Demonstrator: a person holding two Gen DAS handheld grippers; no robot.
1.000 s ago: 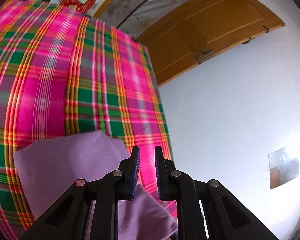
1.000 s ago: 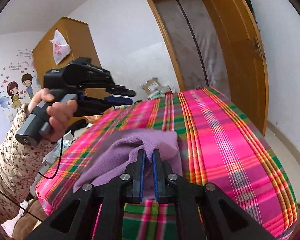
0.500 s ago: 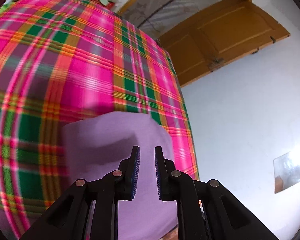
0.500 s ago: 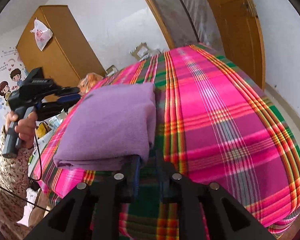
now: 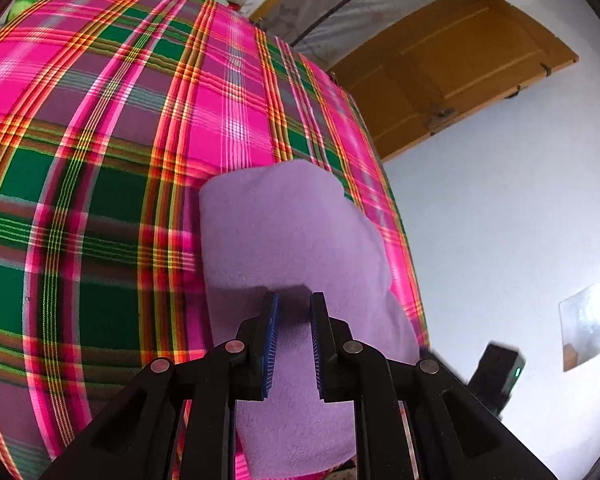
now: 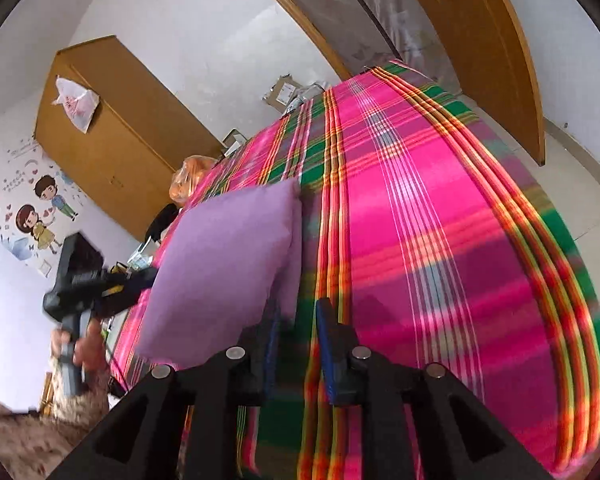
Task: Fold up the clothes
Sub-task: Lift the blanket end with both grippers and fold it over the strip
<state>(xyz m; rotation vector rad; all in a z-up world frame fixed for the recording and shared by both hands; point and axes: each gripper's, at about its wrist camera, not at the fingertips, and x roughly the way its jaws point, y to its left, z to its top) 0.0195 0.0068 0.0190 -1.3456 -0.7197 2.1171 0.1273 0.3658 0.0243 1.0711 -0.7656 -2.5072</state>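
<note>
Left wrist view: open left tongs (image 5: 292, 312) above folded purple cloth (image 5: 292, 232).

1. One folded purple cloth (image 5: 288, 236), centre of the left view, left of centre in the right view.
2. One plaid sheet (image 6: 440, 248), filling most of both views.
3. Two grippers: left gripper (image 5: 292, 340), right gripper (image 6: 296, 344), each at the bottom of its own view.
4. One hand (image 6: 82, 354), lower left of the right view.
5. One wardrobe (image 6: 112, 140), upper left of the right view.
6. One door (image 5: 452, 80), upper right of the left view.
7. One plastic bag (image 6: 76, 102), upper left, against the wardrobe.
8. Two cartoon figures (image 6: 40, 212), left edge of the right view.
</note>
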